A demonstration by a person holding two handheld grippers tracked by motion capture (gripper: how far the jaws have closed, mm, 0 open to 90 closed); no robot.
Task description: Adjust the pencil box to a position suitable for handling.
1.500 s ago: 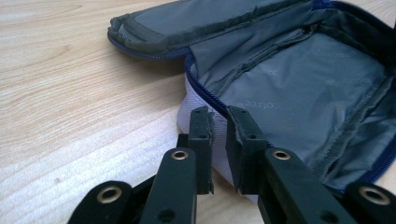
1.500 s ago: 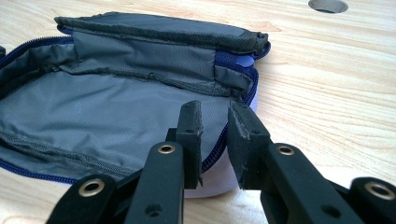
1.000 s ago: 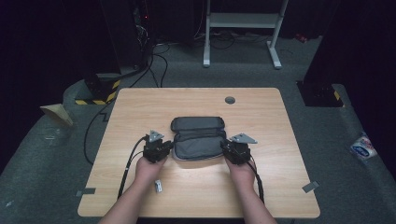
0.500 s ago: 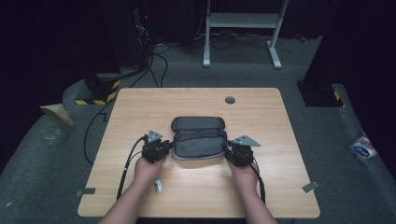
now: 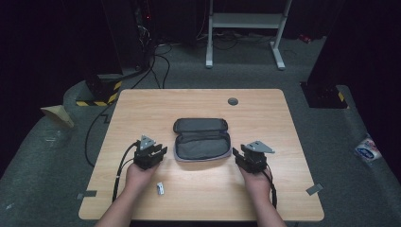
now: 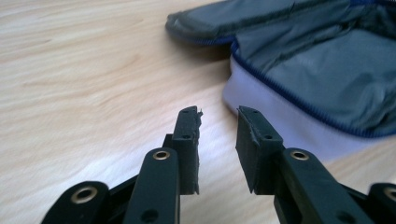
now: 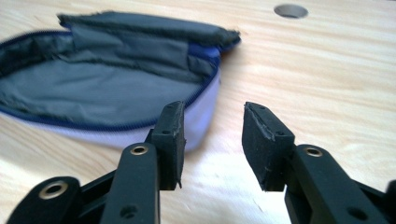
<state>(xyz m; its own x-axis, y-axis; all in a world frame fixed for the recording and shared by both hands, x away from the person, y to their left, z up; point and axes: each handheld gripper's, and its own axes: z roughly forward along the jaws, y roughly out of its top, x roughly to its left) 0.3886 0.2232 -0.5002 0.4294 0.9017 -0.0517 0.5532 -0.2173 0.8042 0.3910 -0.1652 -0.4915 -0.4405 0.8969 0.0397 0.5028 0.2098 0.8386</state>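
Forearms enter from the near edge, each hand resting low on the tabletop [image 5: 142,109]. Left tongs [image 5: 156,150] released, jaws apart, holding nothing, just left of the pouch [image 5: 202,141]. Right tongs [image 5: 239,157] likewise released and empty, just right of it. Pouch: grey, unzipped, lid folded back toward the far side, lying at centre between both tongs. Small white item [image 5: 160,188] near the left wrist. Tabletop: pale wood, round grommet hole [image 5: 232,101] at far side. Room: dark, grey floor, cables, white stand legs beyond.

Pouch [image 6: 322,60] cut off by right edge in left gripper view, by left edge in right gripper view. Small white thing [image 5: 160,188] on table [image 5: 283,189]: too small to tell.
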